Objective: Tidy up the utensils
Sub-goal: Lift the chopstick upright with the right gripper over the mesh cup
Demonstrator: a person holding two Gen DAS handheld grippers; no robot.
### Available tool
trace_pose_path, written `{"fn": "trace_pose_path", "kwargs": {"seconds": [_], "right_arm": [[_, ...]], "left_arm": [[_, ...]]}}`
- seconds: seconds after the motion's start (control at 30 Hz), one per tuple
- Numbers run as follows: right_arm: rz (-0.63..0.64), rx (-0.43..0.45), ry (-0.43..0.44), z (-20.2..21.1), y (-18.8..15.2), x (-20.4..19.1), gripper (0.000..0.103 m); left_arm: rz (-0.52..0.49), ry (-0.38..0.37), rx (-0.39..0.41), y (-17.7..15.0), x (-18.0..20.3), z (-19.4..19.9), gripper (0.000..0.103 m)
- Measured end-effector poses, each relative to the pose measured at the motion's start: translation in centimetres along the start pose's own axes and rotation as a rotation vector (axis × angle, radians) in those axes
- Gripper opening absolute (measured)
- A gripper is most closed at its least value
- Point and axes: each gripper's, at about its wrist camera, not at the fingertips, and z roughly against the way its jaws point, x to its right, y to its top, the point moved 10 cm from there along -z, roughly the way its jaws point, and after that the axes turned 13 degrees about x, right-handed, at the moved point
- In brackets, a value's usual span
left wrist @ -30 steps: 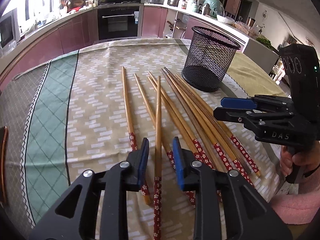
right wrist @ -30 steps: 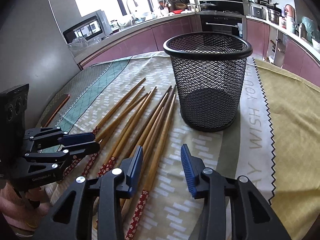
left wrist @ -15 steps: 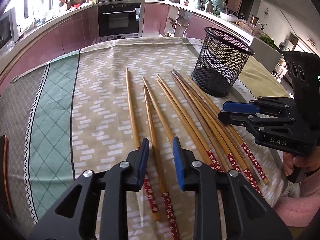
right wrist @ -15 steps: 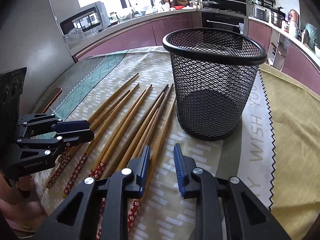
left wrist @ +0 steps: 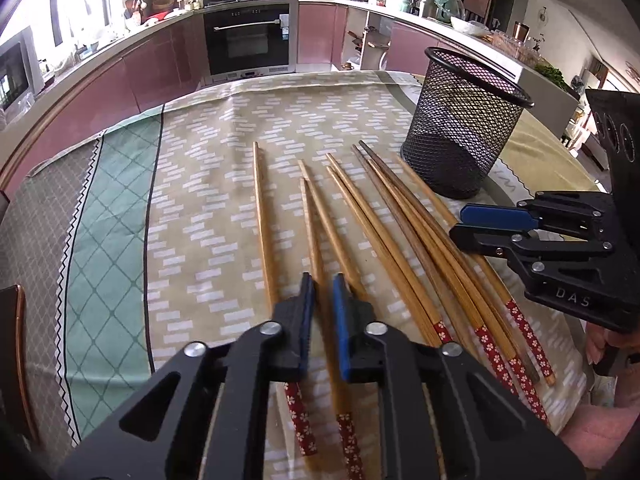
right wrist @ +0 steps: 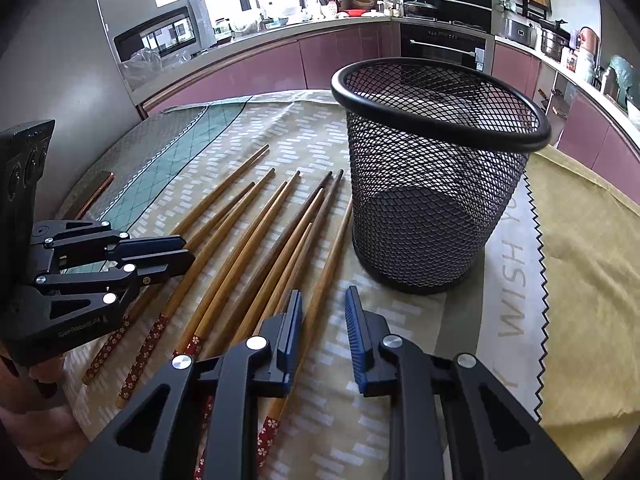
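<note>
Kitchen counters with mauve cabinet fronts and a built-in oven (left wrist: pixel 250 42) curve behind a table (left wrist: pixel 120 216) spread with a patterned cloth of beige, green and grey panels. On it lie about ten wooden chopsticks (left wrist: pixel 384 236) with red floral handle ends, fanned side by side just left of an upright black mesh cup (left wrist: pixel 464 136), which appears empty. The left wrist view shows the left gripper (left wrist: pixel 322 290) with its fingers drawn narrow around one chopstick (left wrist: pixel 316 248), the shaft passing between the blue pads and its red end showing beneath the gripper body. The right wrist view sees that same gripper from the side at its left edge, low over the handle ends, but cannot show what sits between the fingers. The right gripper (right wrist: pixel 324 308) hovers low over the chopstick nearest the cup (right wrist: pixel 332 264); its fingers are closing, with that chopstick running just inside the left finger and a visible gap remaining to the other. Only the right wrist view shows the cup's open mouth and bare bottom, the lettering on the cloth's pale band (right wrist: pixel 514 280), and a microwave (right wrist: pixel 160 36) on the counter. Only the left wrist view shows the pink sleeve (left wrist: pixel 592 436) at the lower right.
</note>
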Motion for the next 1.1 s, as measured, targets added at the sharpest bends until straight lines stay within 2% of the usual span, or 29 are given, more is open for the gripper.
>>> {"fn": "trace_pose_path", "kwargs": {"seconds": [0.1, 0.4, 0.67, 1.1], "right_arm": [[-0.024, 0.003, 0.01, 0.1, 0.0, 0.2, 0.007], [-0.073, 0.067, 0.048, 2.2, 0.6, 0.1, 0.006], [-0.082, 0.162, 0.119, 5.7, 2.1, -0.8, 0.006], [-0.109, 0.308, 0.15, 10.2, 5.3, -0.2, 0.006]], "left_arm": [[0.018, 0.011, 0.01, 0.1, 0.0, 0.0, 0.008], [0.081, -0.018, 0.065, 1.0, -0.1, 1.9, 0.008], [0.14, -0.138, 0.137, 3.1, 0.7, 5.2, 0.008], [0.18, -0.348, 0.254, 7.2, 3.0, 11.0, 0.007]]}}
